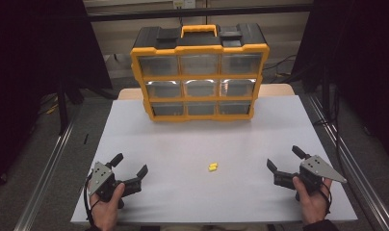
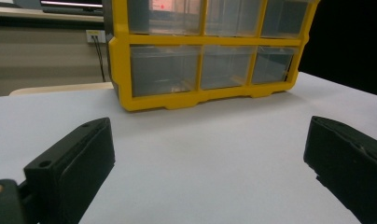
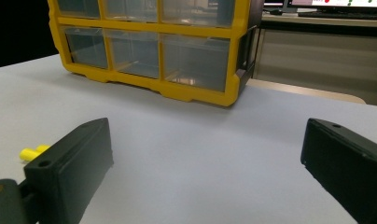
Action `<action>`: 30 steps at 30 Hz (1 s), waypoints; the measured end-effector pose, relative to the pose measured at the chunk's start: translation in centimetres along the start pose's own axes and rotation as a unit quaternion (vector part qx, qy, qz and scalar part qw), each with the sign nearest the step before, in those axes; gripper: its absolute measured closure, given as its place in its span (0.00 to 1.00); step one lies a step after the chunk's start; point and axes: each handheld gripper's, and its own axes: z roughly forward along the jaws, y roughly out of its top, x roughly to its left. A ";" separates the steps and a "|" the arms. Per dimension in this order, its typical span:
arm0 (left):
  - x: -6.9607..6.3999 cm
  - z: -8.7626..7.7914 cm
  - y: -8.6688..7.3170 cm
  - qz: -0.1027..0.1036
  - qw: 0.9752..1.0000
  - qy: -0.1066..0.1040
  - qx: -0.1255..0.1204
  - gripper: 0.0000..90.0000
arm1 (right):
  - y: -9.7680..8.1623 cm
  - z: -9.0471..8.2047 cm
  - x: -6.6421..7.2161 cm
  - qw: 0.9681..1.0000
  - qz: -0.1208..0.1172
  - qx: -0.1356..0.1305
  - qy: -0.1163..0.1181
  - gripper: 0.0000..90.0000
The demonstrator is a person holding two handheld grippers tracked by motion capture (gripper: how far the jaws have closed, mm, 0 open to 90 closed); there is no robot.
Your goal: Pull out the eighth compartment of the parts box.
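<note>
A yellow and black drawer cabinet [image 1: 200,72] with clear drawers stands upright at the far middle of the white table [image 1: 173,144]; I also see the cabinet [image 2: 200,60] in the left gripper view and the cabinet [image 3: 154,46] in the right gripper view. A small yellow piece [image 1: 212,167] lies on the table between the two hands, and the piece [image 3: 31,152] peeks out beside the right gripper's left jaw. My left gripper [image 1: 130,166] rests open at the near left, nothing between its jaws. My right gripper [image 1: 285,159] is open at the near right, likewise empty.
Metal rails [image 1: 48,163] run along both sides of the table. A wooden table edge [image 1: 274,89] shows behind the cabinet. Dark curtains stand at far left and right.
</note>
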 end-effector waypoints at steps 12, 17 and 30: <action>-0.3 0.2 0.0 0.003 1.000 0.003 0.009 0.03 | -0.4 0.3 0.0 1.000 0.015 0.006 0.009 0.00; -0.2 0.3 0.0 0.006 1.000 0.009 0.009 0.03 | -0.3 0.6 0.5 1.000 0.014 0.001 0.013 0.00; -0.5 0.0 0.0 0.006 1.000 -0.004 0.005 0.03 | 0.6 2.5 3.6 0.998 -0.034 0.008 0.044 0.00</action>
